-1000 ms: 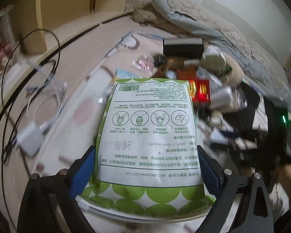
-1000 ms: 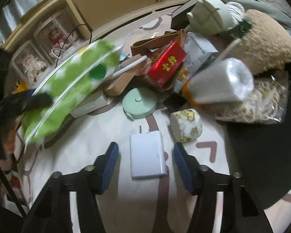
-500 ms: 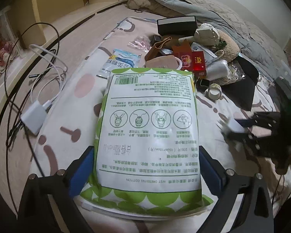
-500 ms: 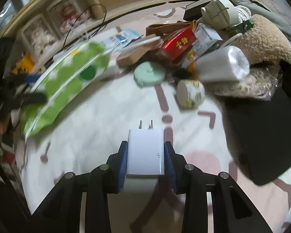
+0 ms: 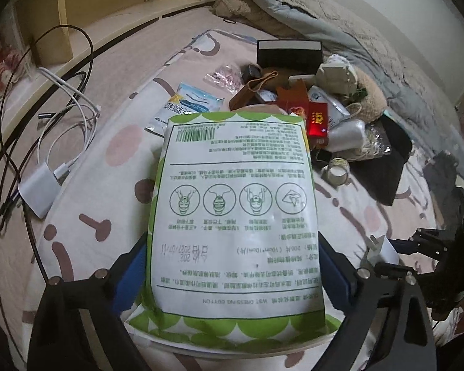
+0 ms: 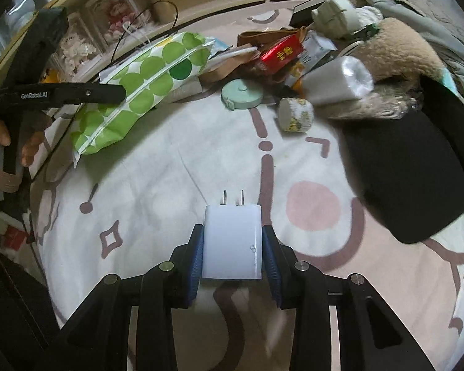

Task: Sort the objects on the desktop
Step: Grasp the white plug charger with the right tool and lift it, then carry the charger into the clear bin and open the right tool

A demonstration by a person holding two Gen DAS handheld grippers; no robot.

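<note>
Above patterned bed sheet [image 6: 157, 179]: right claw [image 6: 232, 247] clamped on white plastic plug charger [image 6: 232, 241]; left claw [image 5: 232, 266] closing on green-dotted plastic cotton-pad pack [image 5: 235, 216], pads touching its sides. Carry step; next, likely set charger beside second white charger [image 5: 38, 190].

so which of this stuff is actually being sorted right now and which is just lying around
In hand:
- green-dotted cotton pad pack, between the left hand-held gripper's closing jaws
- white plug adapter, clamped in the right hand-held gripper

Lying about:
- mint round case
- tape roll
- red box
- white charger and cables
</note>
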